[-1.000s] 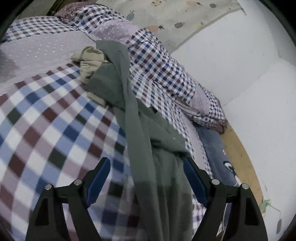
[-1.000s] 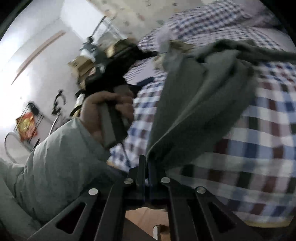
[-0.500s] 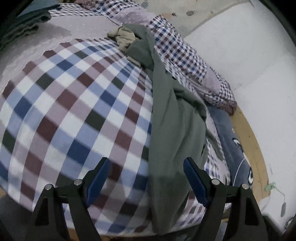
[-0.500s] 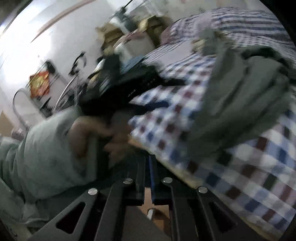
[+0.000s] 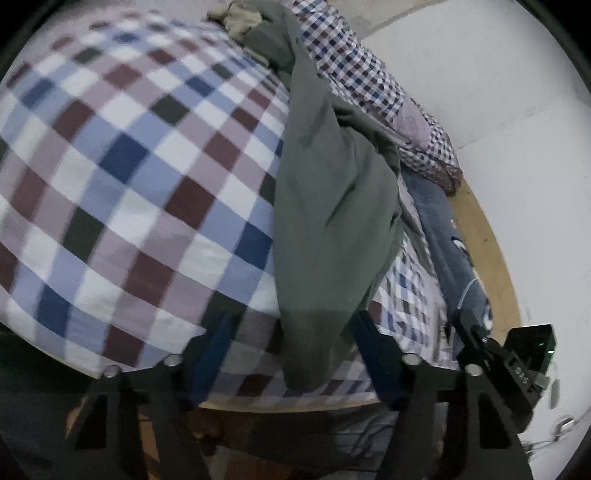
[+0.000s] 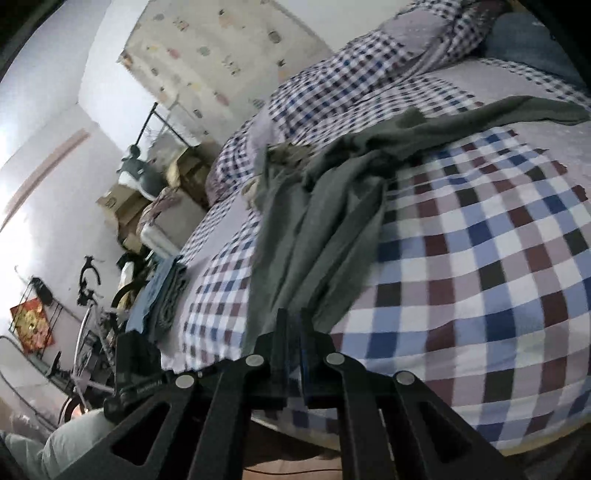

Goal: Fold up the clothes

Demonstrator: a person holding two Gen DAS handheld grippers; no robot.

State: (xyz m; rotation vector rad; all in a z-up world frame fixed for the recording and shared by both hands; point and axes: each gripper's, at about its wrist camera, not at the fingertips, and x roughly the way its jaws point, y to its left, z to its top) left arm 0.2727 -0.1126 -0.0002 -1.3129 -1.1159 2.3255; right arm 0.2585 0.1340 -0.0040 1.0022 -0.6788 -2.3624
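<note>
A long grey-green garment (image 5: 332, 206) lies stretched across the checked bedspread (image 5: 147, 177), its near end hanging over the bed's front edge. My left gripper (image 5: 293, 332) is open, its blue-padded fingers on either side of that hanging end without touching it. In the right wrist view the same green garment (image 6: 314, 229) runs from a crumpled heap straight down to my right gripper (image 6: 293, 328), which is shut on a corner of the cloth. A crumpled beige garment (image 5: 240, 18) sits at the far end of the green one.
A checked quilt (image 5: 369, 81) is bunched along the wall side. A blue denim piece (image 5: 443, 229) lies by the wooden bed rail. Folded clothes (image 6: 162, 291) are stacked at the bed's left edge. Boxes, a rack and a bicycle (image 6: 88, 280) crowd the room beyond.
Both grippers have drawn back to the bed's front edge, dragging the green garment out long towards me. The hand seen earlier in the right wrist view has left the frame.
</note>
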